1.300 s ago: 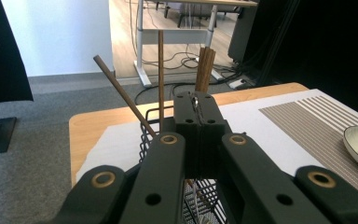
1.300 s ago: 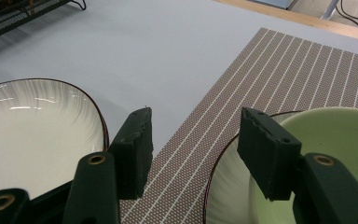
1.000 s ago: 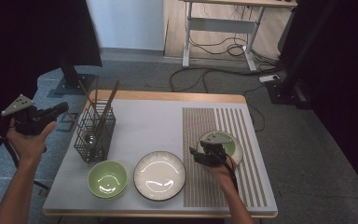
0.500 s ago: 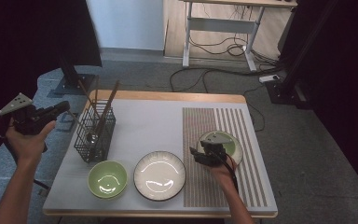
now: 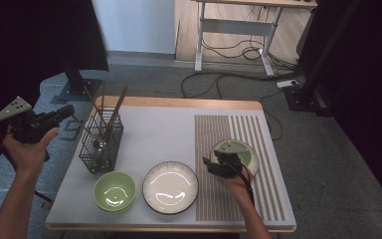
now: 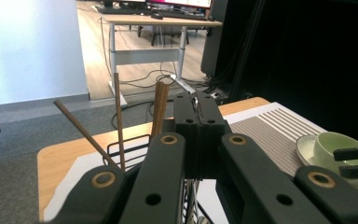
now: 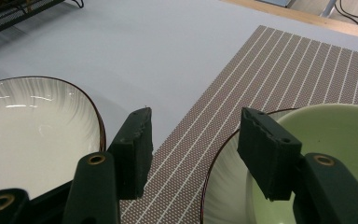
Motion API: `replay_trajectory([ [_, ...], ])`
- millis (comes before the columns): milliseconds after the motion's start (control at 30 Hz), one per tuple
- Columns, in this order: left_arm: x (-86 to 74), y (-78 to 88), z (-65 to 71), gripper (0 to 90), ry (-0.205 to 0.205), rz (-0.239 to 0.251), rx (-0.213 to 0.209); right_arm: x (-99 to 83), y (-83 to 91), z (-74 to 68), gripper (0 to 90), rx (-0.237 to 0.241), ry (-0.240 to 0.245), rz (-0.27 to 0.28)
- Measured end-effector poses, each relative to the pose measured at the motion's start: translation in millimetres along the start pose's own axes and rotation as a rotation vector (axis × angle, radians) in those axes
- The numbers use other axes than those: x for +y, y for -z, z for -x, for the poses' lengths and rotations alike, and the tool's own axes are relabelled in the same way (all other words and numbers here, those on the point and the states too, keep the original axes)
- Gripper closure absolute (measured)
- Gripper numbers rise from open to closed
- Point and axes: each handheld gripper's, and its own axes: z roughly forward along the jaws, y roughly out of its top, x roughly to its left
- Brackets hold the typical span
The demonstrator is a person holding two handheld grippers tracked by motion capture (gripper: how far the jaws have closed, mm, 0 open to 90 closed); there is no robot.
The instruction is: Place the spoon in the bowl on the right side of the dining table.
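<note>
Black wire, the basket [image 5: 101, 144] is my landmark here, standing at the table's [image 5: 154, 124] left edge with the chopsticks [image 5: 117, 107] leaning out of it. Almost nothing has changed in the last second. My left gripper [image 5: 67, 111] has drifted only a touch farther out from the basket, off the table's left side and raised. Its jaws are pressed together, and in the left gripper view a thin bright edge shows at the tips, though I cannot tell whether that is something pinched. My right gripper [image 7: 193, 140] has stayed where it was, well to the right of the basket over the striped mat [image 7: 284, 70], and its jaws keep the same middling gap with nothing gripped. One jaw hangs over the mat, the other just inside the rim of the small plate [image 7: 223, 186] that carries the green bowl [image 7: 335, 140]. That plate and bowl sit on the mat, far across the table from the basket. The white plate [image 5: 170, 186] and a second green bowl [image 5: 114, 191] lie between them along the near edge. I judge this pause as lining up: the rim is straddled but not yet pinched, so the closing comes next.
</note>
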Motion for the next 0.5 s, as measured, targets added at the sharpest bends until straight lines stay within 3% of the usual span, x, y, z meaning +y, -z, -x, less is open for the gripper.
replay_trajectory([
  [500, 6.6, -1.8, 16.1, 89.5, -0.015, 0.006, -0.052, 0.4, 0.3, -0.5, 44.9, 0.004, -0.001, 0.005],
])
